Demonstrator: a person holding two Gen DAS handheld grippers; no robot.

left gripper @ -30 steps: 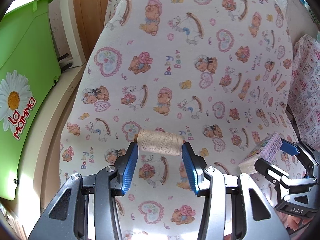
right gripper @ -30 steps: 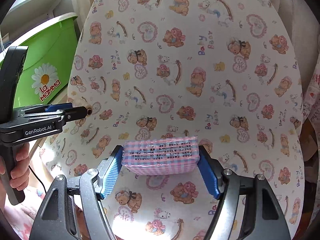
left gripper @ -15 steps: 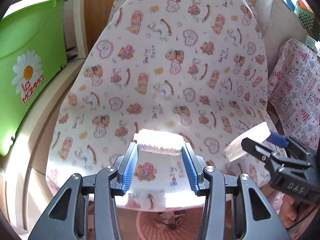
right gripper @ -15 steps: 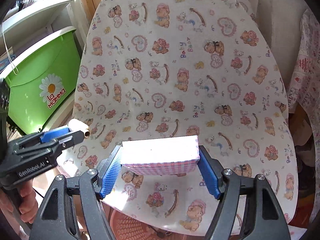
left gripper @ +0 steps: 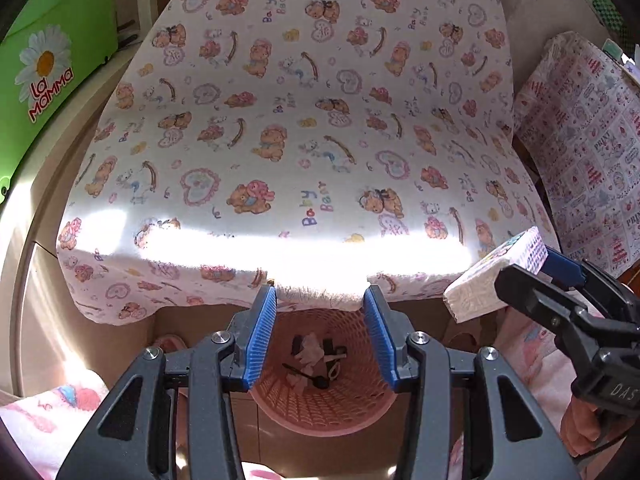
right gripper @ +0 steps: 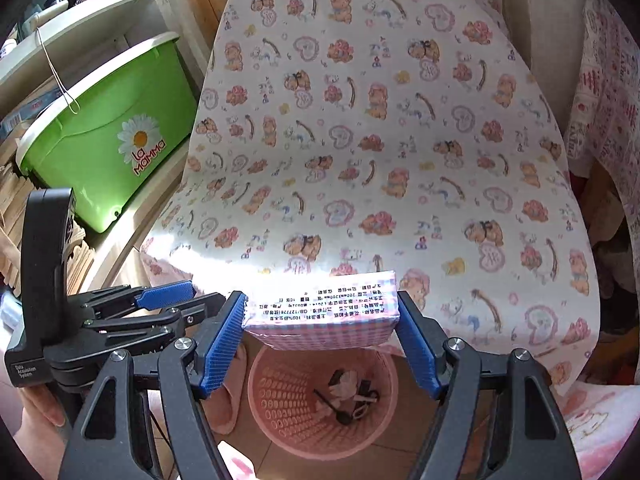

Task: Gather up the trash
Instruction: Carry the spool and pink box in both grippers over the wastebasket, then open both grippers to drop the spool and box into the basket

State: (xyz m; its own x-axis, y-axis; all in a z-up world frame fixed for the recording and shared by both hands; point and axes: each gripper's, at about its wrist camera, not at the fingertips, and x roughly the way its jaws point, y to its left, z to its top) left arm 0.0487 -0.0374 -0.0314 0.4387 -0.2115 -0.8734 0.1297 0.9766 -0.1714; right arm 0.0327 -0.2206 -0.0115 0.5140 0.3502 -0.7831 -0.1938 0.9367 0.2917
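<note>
The bench (left gripper: pixel 304 128), draped in a white cloth printed with teddy bears, hearts and "Baby Bear", fills most of both views, with a hard band of sunlight along its near edge. To its left, a green storage box (right gripper: pixel 108 136) with a daisy and "La Mamma" on its side sits on a pale shelf (right gripper: pixel 120 240). To its right hangs a second cloth (left gripper: pixel 588 152) printed in red and pink squares. On the floor below the bench's near edge stands a pink perforated waste basket (right gripper: pixel 288 420), already holding crumpled paper scraps and some small dark bits. A pink slipper (right gripper: pixel 230 396) lies just beside it on the left.

The right claw (right gripper: pixel 320 320) is closed on a tissue pack (right gripper: pixel 320 312) wrapped in pink and lilac check with a printed label, one blue pad on each end. It holds the pack above the basket's far rim.

The left claw (left gripper: pixel 320 320) hangs over the basket's mouth, its blue pads set a spool's length apart. Washed out by the sun glare, a pale spool of thread (left gripper: pixel 320 294) is pinched between the pad tips. It sits level with the bench edge.
</note>
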